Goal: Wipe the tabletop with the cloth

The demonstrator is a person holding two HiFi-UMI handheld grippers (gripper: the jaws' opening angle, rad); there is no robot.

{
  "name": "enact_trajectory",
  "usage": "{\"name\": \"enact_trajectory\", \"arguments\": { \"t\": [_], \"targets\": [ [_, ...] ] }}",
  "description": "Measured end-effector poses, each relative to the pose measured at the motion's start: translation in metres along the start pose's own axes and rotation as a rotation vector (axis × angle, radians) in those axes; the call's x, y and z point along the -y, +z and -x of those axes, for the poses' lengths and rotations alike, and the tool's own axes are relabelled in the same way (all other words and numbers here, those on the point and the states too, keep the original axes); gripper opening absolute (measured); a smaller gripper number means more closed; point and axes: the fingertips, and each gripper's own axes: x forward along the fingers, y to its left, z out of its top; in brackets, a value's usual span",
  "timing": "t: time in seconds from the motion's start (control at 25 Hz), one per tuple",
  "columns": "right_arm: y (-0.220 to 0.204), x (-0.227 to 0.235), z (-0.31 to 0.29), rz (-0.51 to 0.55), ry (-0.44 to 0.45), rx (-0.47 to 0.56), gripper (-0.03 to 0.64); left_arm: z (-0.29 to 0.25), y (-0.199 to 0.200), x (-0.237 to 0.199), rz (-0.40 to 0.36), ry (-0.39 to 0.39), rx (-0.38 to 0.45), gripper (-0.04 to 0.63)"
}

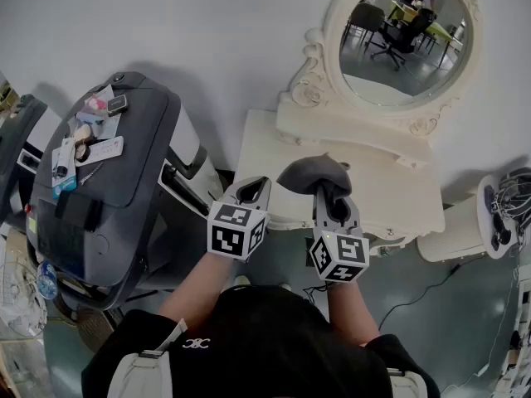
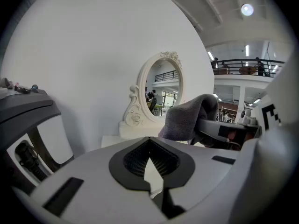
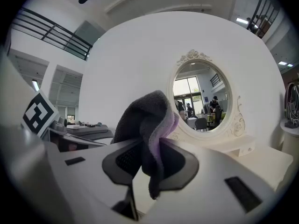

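In the head view, the grey cloth (image 1: 314, 174) was seen bunched at the tip of the right gripper (image 1: 330, 191) and held over the front edge of the pale table (image 1: 398, 201), below the oval mirror (image 1: 405, 40). It was judged to be lifted clear of the top, not pressed to it, so the wiping was taken as not yet begun and the whole top as left to do. The left gripper (image 1: 252, 187) was seen just beside the right one, over the table's front left part, with nothing carried. In the left gripper view, the fingers of the left gripper (image 2: 150, 166) were seen drawn together with nothing between them, while the cloth (image 2: 189, 118) hung apart from them, off to the right and beyond their tips. In the right gripper view, the fingers of the right gripper (image 3: 150, 168) were seen closed on the cloth (image 3: 145, 122): one fold was pinched between them, a short tail hung below, and the bulk was heaped above the tips.
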Motion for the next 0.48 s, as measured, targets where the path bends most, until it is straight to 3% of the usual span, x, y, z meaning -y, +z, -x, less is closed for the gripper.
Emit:
{"name": "enact_trajectory", "arguments": {
  "t": [0.48],
  "targets": [
    [0.003,-0.030,-0.011,-0.004,-0.030,0.034,0.086,0.007,0.001,-0.029,-0.008,-0.044,0.007,0.000]
  ]
}}
